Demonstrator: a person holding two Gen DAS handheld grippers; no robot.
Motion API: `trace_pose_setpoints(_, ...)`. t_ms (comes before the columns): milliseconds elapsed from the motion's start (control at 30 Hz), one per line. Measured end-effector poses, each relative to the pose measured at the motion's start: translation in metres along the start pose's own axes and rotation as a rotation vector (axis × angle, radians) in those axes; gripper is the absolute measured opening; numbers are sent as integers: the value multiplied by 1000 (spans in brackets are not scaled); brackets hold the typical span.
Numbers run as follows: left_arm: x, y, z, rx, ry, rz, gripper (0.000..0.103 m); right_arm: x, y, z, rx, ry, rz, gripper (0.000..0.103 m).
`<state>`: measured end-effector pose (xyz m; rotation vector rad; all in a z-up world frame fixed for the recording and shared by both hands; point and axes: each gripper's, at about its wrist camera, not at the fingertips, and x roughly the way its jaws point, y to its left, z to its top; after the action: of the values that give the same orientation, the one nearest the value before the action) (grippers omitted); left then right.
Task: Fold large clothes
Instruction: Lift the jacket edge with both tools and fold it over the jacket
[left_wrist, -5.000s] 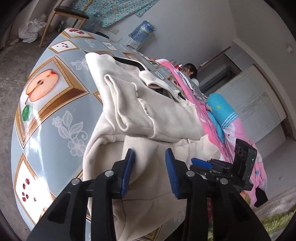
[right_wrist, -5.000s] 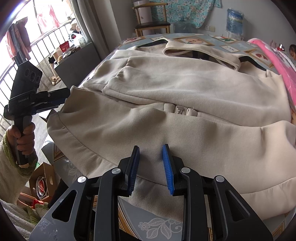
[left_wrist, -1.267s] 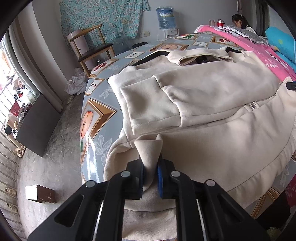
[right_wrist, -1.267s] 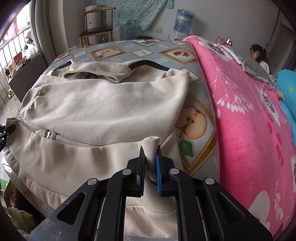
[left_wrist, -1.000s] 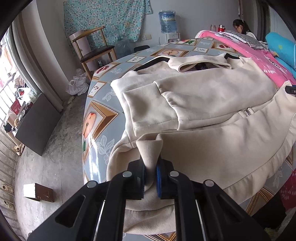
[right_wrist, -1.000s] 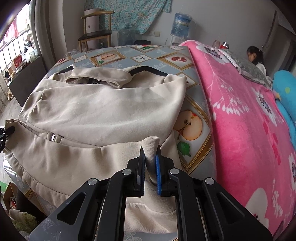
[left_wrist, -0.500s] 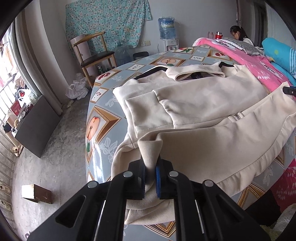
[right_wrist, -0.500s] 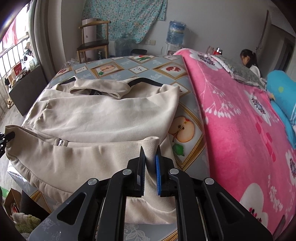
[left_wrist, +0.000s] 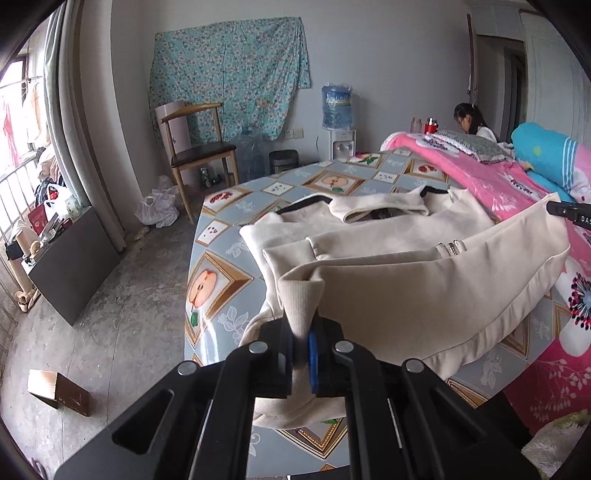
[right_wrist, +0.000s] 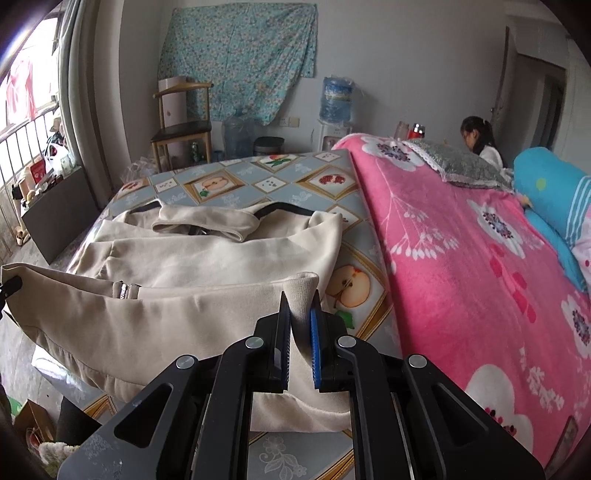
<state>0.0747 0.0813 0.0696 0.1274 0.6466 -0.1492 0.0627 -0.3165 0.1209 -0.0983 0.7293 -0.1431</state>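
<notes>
Cream fleece jacket (left_wrist: 424, 295), thick and soft, spread across the tablecloth (left_wrist: 221, 273) printed with fruit panels. Likely heavy for a garment and limp: sags between any two holds, drapes rather than keeps a shape, not slippery, nothing fragile about it save the metal zip end (left_wrist: 451, 248) near the middle of the front.

Best held at the ribbed hem, one corner per tool, exactly where gripped now. Left gripper (left_wrist: 302, 350) clamped tight on the hem corner nearest the tablecloth's floor-side edge; right gripper (right_wrist: 300, 341) pinched on the opposite hem corner, on the tablecloth's side next to the pink blanket (right_wrist: 461, 258). Ribbed cloth standing up between both pairs of blue pads.

Hem edge raised off the tablecloth and stretched in a sagging line between the two holds; collar (right_wrist: 207, 223) lying flat at the tablecloth's far end, toward the chair (right_wrist: 181, 122) and wall. Long axis running from hem to collar, straight away from the cameras; hem line crosswise to it.

Judged as the start of a hem-to-collar fold: bottom half to be carried over toward the collar, both corners kept level to avoid a skewed crease.
</notes>
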Motion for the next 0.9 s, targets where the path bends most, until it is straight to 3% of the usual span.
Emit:
trace_pose_setpoints(233, 3, 12, 53, 43, -94, -8, 6, 9, -11, 47, 7, -97, -3, 9)
trace_pose_setpoints(467, 77, 36, 134, 57, -91, -24, 6, 81, -24, 124, 25, -109, 27, 8)
trace_pose_setpoints(667, 193, 49, 179, 103, 42, -24, 6, 189, -25, 172, 26, -1, 16, 7)
trace_pose_setpoints(800, 266, 47, 169, 142, 190, -9, 6, 266, -18, 160, 5, 140, -4, 7)
trace_pose_setpoints(900, 296, 49, 152, 159, 271, -1, 7, 308, -13, 142, -16, 231, -11, 7)
